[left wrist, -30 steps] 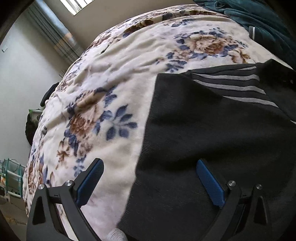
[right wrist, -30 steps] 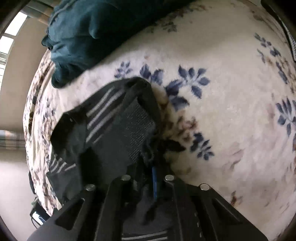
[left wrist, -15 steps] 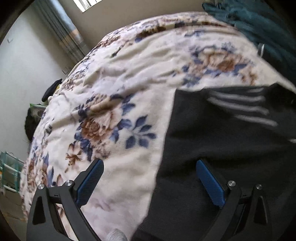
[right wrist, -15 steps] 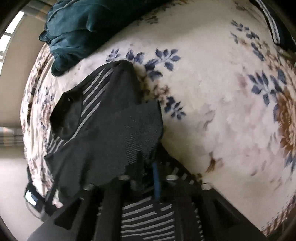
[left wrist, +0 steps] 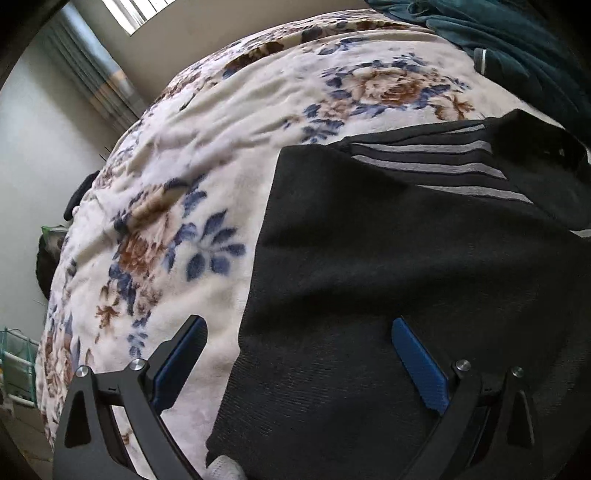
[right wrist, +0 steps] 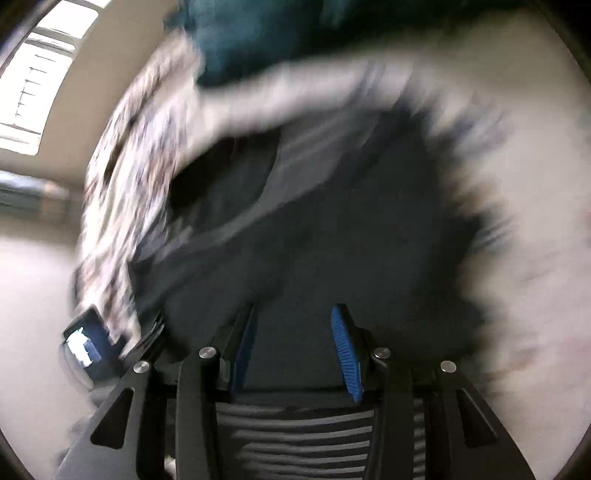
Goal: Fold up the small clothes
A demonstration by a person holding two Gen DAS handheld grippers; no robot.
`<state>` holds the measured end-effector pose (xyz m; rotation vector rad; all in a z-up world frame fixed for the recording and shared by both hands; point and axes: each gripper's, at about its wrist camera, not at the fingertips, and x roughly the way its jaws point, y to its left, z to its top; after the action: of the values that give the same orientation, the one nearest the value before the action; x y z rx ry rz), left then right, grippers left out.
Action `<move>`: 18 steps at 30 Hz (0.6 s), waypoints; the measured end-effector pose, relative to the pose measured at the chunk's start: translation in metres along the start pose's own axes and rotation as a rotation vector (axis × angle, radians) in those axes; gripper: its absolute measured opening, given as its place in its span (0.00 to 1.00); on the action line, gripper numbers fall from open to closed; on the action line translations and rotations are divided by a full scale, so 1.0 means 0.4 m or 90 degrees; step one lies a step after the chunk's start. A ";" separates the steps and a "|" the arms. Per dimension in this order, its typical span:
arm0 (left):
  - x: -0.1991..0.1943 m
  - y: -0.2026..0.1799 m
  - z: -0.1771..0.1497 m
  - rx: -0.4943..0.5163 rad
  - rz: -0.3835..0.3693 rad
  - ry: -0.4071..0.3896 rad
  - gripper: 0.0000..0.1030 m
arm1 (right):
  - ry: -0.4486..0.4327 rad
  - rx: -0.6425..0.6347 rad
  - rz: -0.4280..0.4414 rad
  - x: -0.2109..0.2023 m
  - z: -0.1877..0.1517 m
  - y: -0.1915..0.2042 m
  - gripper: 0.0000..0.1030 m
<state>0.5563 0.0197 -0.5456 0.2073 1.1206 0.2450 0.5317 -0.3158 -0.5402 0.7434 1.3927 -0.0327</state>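
Observation:
A black garment (left wrist: pixel 388 251) with grey stripes near its far end lies folded on the floral blanket (left wrist: pixel 184 184). My left gripper (left wrist: pixel 295 325) hovers open over the garment's left edge, one blue pad over the blanket and the other over the black cloth. In the blurred right wrist view, my right gripper (right wrist: pixel 294 308) is opening just above the same garment (right wrist: pixel 351 229). Its blue pads stand apart and press on nothing. A striped part of the cloth (right wrist: pixel 295 435) shows under its frame.
A teal pile of clothing (left wrist: pixel 517 33) lies at the far right of the bed, blurred in the right wrist view (right wrist: pixel 258 33). A dark device with a lit screen (right wrist: pixel 85 339) sits off the bed's left side. Curtains and a window stand beyond.
The right gripper, which was shut on a fold of the black garment, has let it go and opened while moving over the cloth. The left gripper stays open in about the same place.

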 end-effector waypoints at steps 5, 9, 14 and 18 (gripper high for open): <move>0.002 0.029 -0.001 -0.009 0.004 -0.003 1.00 | -0.048 0.033 -0.072 0.011 0.041 -0.084 0.07; 0.017 0.072 0.002 -0.048 -0.003 0.015 1.00 | -0.028 0.005 -0.085 0.017 0.060 -0.107 0.00; -0.069 0.063 -0.005 -0.040 -0.024 0.004 1.00 | 0.005 -0.014 -0.018 -0.055 0.051 -0.067 0.55; -0.226 0.007 -0.052 -0.006 -0.076 -0.035 1.00 | -0.016 -0.040 -0.001 -0.216 -0.037 -0.086 0.79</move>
<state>0.4999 -0.0037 -0.4756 0.1381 1.0724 0.1372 0.4850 -0.3696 -0.4785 0.6875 1.3643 0.0005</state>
